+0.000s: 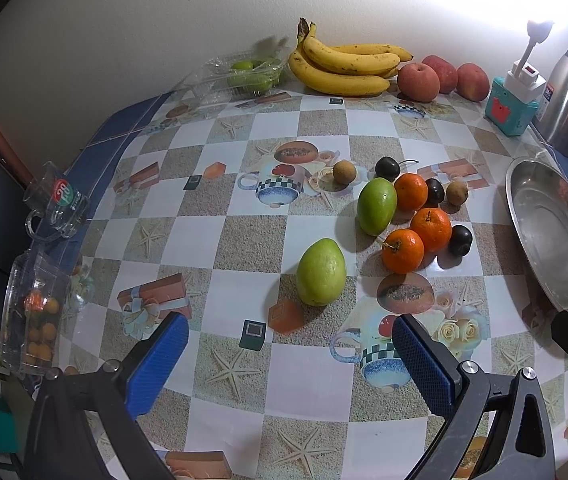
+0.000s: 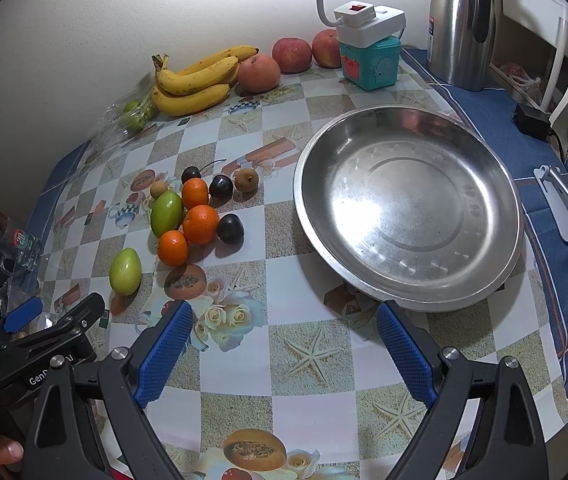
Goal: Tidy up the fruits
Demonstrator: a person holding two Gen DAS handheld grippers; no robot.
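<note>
Left gripper (image 1: 290,354) hovers over the glossy checked tablecloth (image 1: 244,240), its ribbed blue pads spread wide with nothing between them. Right gripper (image 2: 284,344) is likewise agape, empty, textured blue pads on black arms.

Loose fruit sits mid-table, in the left wrist view. Nearest, at 12 o'clock from the left gripper, a smooth pear-shaped green guava (image 1: 321,272) stands alone. A second green guava (image 1: 377,206), oval and shinier, lies beyond at 1 o'clock, touching the cluster. Three round dimpled oranges (image 1: 403,251) (image 1: 431,229) (image 1: 411,191) sit bunched together; the front two touch. Three dark glossy plums (image 1: 460,240) (image 1: 434,191) (image 1: 387,168) are at the cluster's edges — the far one has a thin stem. Two small dull brown longans (image 1: 344,172) (image 1: 457,193) flank the group.

Against the wall at 12 o'clock: a curved bunch of speckled yellow bananas (image 1: 344,66), then three matte red apples (image 1: 442,76) in a row to its right. A clear plastic clamshell (image 1: 240,72) of green fruit is left of the bananas.

The round, shallow stainless steel pan (image 2: 408,208) — scuffed, reflective — fills the right wrist view at 12 to 1 o'clock, empty, well apart from the cluster at its 9 o'clock. Behind it are a teal plastic box (image 2: 370,62) topped by a white power strip (image 2: 368,20), and a brushed-steel thermos jug (image 2: 460,24).
</note>
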